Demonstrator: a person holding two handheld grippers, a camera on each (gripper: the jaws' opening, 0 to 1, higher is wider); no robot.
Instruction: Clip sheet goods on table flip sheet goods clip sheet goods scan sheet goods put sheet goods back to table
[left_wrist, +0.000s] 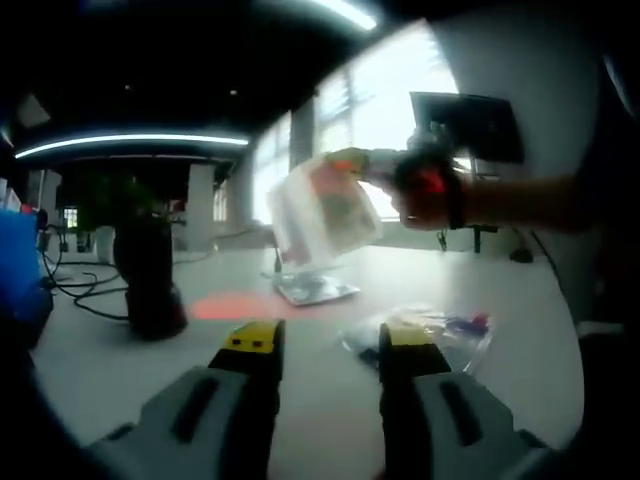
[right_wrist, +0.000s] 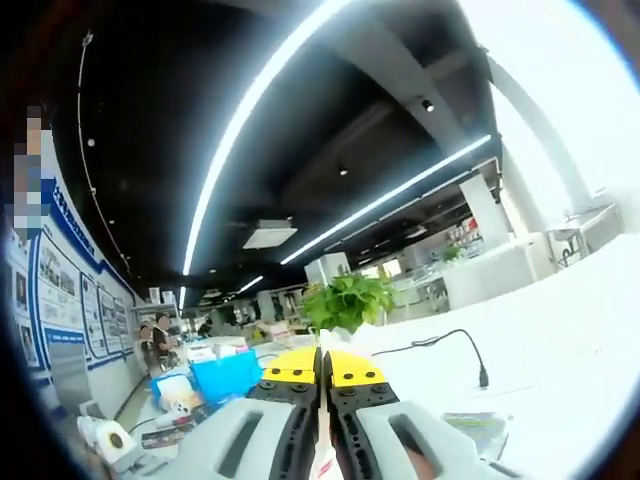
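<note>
Left hand-held gripper (left_wrist: 328, 345): jaws parted with nothing between them, yellow tips low over the white counter (left_wrist: 120, 365)
Right hand-held gripper (right_wrist: 322, 368): jaws pressed together on a thin pale sheet in its own view; in the left gripper view it came in from the right, gripped by a person's hand (left_wrist: 425, 190)
Sheet goods (left_wrist: 322, 210): a clear, flat packet with orange and green print, lifted clear of the counter, tilted, pinched at its right edge by the right hand-held gripper
Writing: print on the packet too blurred to read
Second packet (left_wrist: 432, 332): clear bag with coloured contents, lying on the counter just beyond the left jaws
Third packet (left_wrist: 315, 290): silvery, flat on the counter under the raised one
Red patch (left_wrist: 232, 305): glow on the counter beside the silvery packet
Dark pot (left_wrist: 150, 285): standing towards the counter's left edge, holding a plant; black cables (left_wrist: 75, 290) trailing beside it
</note>
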